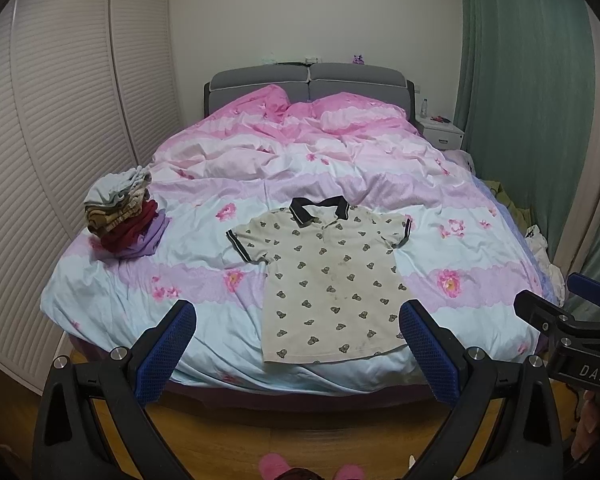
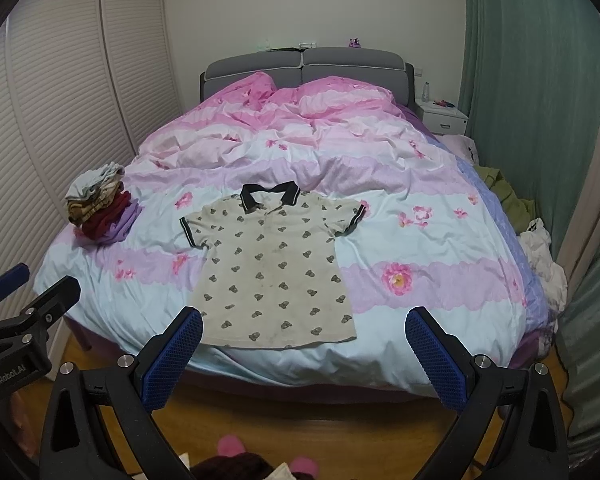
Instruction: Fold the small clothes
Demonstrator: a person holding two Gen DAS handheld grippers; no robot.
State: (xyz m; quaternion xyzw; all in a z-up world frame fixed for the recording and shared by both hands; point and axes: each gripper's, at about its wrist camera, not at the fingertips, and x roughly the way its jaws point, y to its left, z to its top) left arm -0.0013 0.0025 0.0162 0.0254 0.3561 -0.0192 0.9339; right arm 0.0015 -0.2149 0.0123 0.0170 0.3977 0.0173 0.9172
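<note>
A small cream polo shirt (image 1: 328, 280) with a bear print and a dark collar lies flat, face up, on the bed near its foot; it also shows in the right wrist view (image 2: 272, 272). My left gripper (image 1: 298, 320) is open and empty, held off the foot of the bed, short of the shirt's hem. My right gripper (image 2: 304, 328) is open and empty, held off the foot of the bed, short of the shirt's hem and to its right. Each gripper shows at the edge of the other's view.
A stack of folded clothes (image 1: 124, 216) sits at the bed's left edge, also in the right wrist view (image 2: 100, 212). The pink and blue floral duvet (image 1: 300, 160) covers the bed. Loose clothes (image 2: 540, 248) lie on the right side. Wardrobe doors (image 1: 60, 120) stand left.
</note>
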